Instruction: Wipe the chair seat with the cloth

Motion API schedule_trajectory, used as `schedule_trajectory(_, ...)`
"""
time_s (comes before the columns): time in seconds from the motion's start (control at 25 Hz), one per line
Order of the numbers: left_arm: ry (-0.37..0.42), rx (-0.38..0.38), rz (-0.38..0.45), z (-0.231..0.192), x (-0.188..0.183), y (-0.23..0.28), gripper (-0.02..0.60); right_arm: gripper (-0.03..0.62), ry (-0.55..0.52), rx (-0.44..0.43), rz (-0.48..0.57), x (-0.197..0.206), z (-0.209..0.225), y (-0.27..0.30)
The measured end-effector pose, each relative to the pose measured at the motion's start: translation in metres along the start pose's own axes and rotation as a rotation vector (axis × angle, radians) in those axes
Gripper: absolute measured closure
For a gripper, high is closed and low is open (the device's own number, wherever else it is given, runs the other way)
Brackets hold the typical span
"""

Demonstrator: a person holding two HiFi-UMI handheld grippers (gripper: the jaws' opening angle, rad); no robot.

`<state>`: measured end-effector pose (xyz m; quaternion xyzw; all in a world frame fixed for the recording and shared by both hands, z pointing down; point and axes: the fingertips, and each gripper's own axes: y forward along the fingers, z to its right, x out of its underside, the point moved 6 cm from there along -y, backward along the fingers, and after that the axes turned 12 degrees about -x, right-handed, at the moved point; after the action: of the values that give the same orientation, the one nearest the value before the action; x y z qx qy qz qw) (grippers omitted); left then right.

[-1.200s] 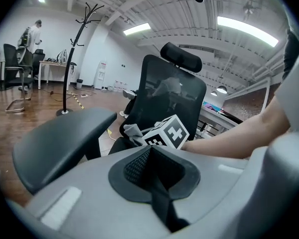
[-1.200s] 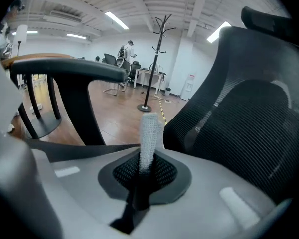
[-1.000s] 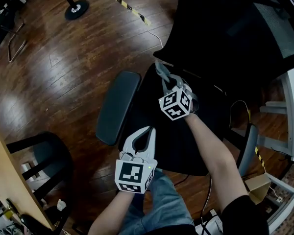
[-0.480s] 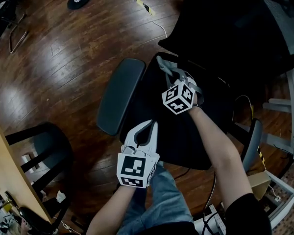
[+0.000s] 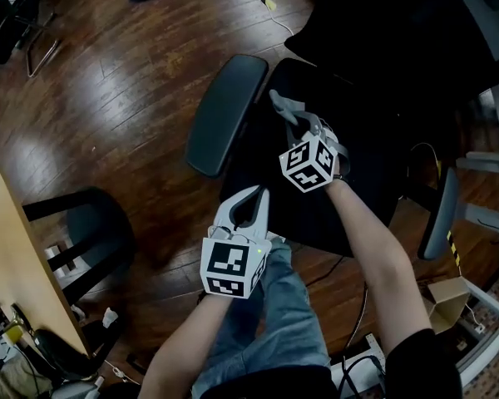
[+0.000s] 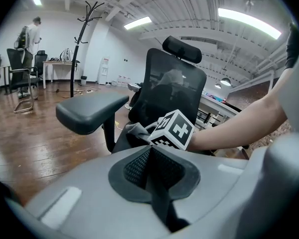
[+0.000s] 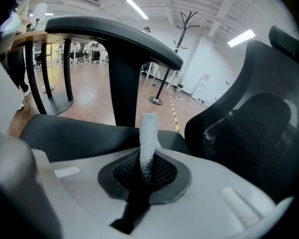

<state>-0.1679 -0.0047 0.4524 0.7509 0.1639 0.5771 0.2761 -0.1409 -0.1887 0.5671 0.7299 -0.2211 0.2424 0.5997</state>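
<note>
Plainly, the cloth (image 7: 149, 132) sits pinched between the right tongs (image 7: 144, 172).

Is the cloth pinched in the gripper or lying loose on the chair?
Pinched. The right gripper is shut on the cloth, which sticks out bunched between its jaws.

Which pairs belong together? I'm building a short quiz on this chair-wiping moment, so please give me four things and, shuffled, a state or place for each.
Things:
1. left gripper
2. right gripper
3. armrest
4. chair seat

States or places:
A. grey pad alongside the seat's edge
B. jaws together, nothing between them
C. black surface beneath the right gripper
D. jaws closed on the pale cloth

Pairs: 1-B, 2-D, 3-A, 4-C
</note>
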Motion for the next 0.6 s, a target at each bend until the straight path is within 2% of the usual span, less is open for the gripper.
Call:
schedule_trajectory(0.2,0.001,-0.012,0.032,0.0,0.013,-0.02,0.577,0.585,0.054,-0.024,0.009,0.008,-0.056,-0.023)
schedule_trajectory(0.6,0.011,-0.04,0.039,-0.02,0.042,-0.07,0.577,0.585,0.073,-0.073,0.039,0.005,-0.156,-0.059)
